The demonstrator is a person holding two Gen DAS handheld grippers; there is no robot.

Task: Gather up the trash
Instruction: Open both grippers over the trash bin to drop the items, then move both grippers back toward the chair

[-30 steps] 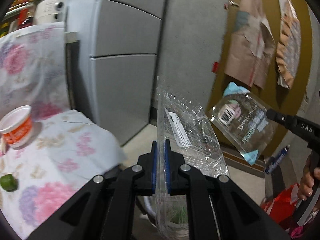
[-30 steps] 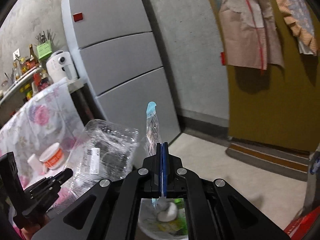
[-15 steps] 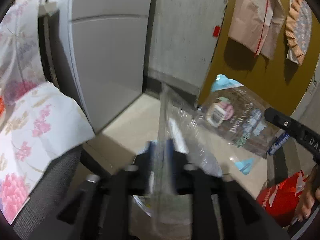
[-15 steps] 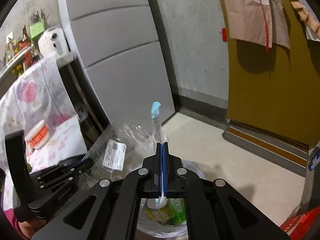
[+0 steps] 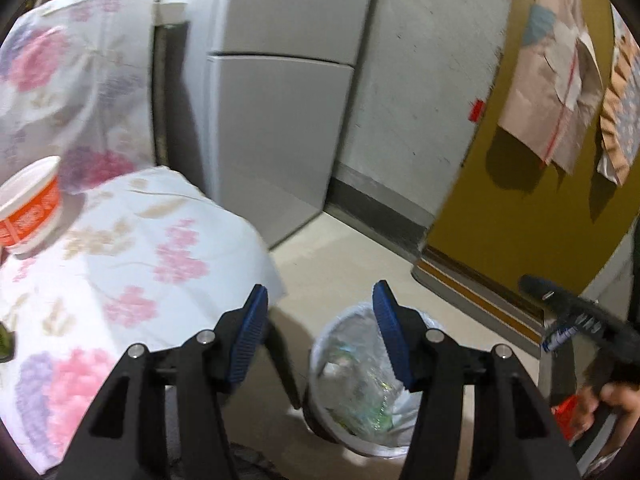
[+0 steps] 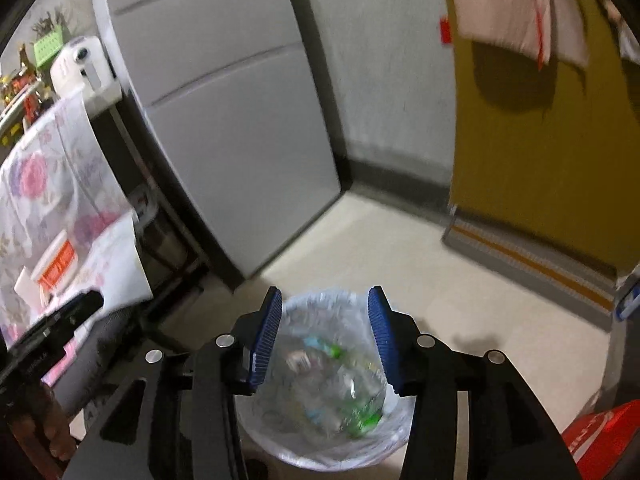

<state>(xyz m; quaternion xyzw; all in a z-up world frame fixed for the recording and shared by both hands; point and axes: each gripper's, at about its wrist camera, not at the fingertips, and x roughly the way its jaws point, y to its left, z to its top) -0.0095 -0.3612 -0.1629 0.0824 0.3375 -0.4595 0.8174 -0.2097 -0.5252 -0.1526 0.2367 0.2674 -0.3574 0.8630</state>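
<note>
A round trash bin (image 5: pixel 362 384) with a white liner stands on the floor; it also shows in the right wrist view (image 6: pixel 326 384). It holds clear plastic packaging and green scraps (image 6: pixel 360 420). My left gripper (image 5: pixel 320 312) is open and empty, above and just left of the bin. My right gripper (image 6: pixel 324 316) is open and empty, right over the bin's mouth. An orange and white paper cup (image 5: pixel 28 206) stands on the floral tablecloth (image 5: pixel 132 264) at the left; it also shows in the right wrist view (image 6: pixel 54 264).
A grey fridge (image 5: pixel 280 92) stands behind the table, a mustard door (image 5: pixel 540 208) with hanging cloths to the right. A red bag (image 6: pixel 600 444) lies at the floor's right edge. A small green thing (image 5: pixel 6 342) lies at the table's left edge.
Both grippers opened. The clear plastic container left the left gripper and the snack wrapper left the right one; both now lie in the bin. The cameras tilted down over the bin.
</note>
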